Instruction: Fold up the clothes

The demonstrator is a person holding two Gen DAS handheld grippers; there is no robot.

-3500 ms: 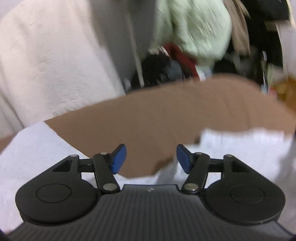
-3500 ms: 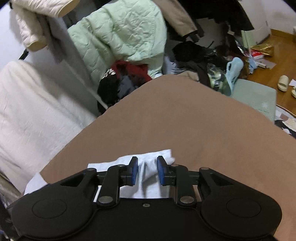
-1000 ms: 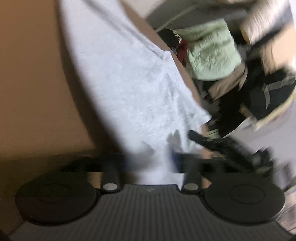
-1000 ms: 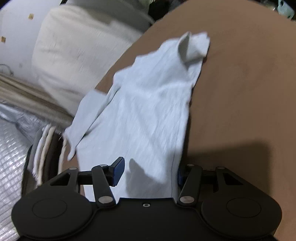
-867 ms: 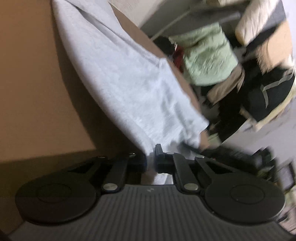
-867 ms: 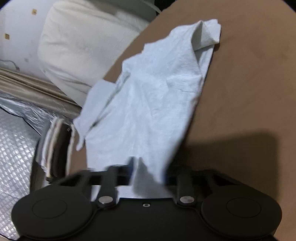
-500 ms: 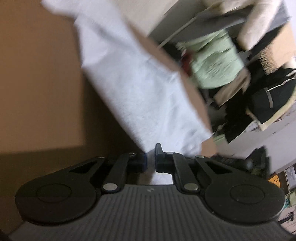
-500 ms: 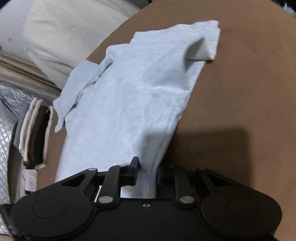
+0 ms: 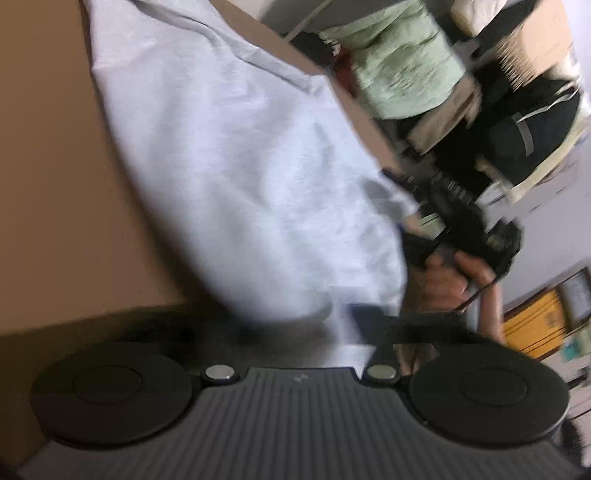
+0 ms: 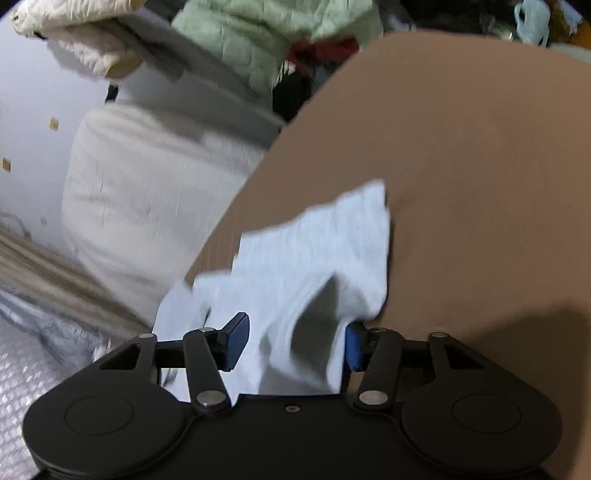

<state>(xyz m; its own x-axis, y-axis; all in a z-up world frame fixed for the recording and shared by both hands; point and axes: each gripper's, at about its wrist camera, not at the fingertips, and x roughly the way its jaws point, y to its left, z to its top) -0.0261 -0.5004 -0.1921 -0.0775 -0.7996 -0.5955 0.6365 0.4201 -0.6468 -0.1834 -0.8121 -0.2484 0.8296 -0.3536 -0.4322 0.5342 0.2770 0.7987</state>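
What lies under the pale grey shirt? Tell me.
The brown tabletop shows all around the pale grey shirt, which rests on it. Whatever else lies beneath is covered by the cloth; part of the shirt hangs past the table edge.

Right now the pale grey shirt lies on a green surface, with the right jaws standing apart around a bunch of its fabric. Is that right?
Not quite: the surface under the pale grey shirt is brown, not green, as the right wrist view shows. The green thing is a quilted jacket behind it. The rest holds: the right gripper has its jaws apart, opening, with a bunch of the fabric between them.
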